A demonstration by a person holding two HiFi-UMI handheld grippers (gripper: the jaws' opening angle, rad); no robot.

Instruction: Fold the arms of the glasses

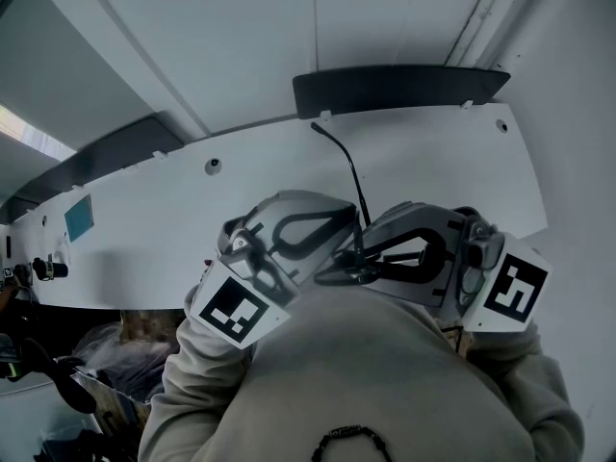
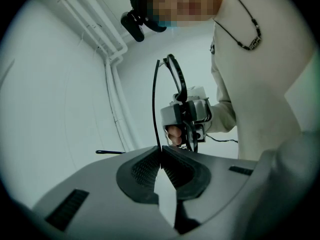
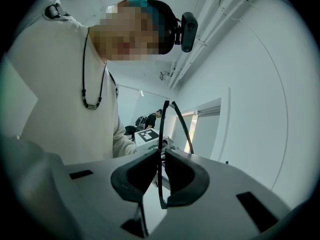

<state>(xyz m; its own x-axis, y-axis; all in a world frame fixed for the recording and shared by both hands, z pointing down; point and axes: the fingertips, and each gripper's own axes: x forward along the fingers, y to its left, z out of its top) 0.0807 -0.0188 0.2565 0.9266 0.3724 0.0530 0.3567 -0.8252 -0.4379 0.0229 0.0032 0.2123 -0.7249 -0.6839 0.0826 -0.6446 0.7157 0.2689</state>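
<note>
As both claws pinched the glasses before my chest, folding waited.
My left claw nipped one thin arm, its length running toward my right claw, clamped on the frame.

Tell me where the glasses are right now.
Head view, centre: the glasses hang mid-air, clamped by the left gripper and the right gripper, just in front of the person's chest.

the glasses are seen in thin black. the left gripper and right gripper are finished in pale grey, with finely ribbed black pads. white marker cubes are printed with black squares. a cream sweater and dark beaded necklace are shown.
</note>
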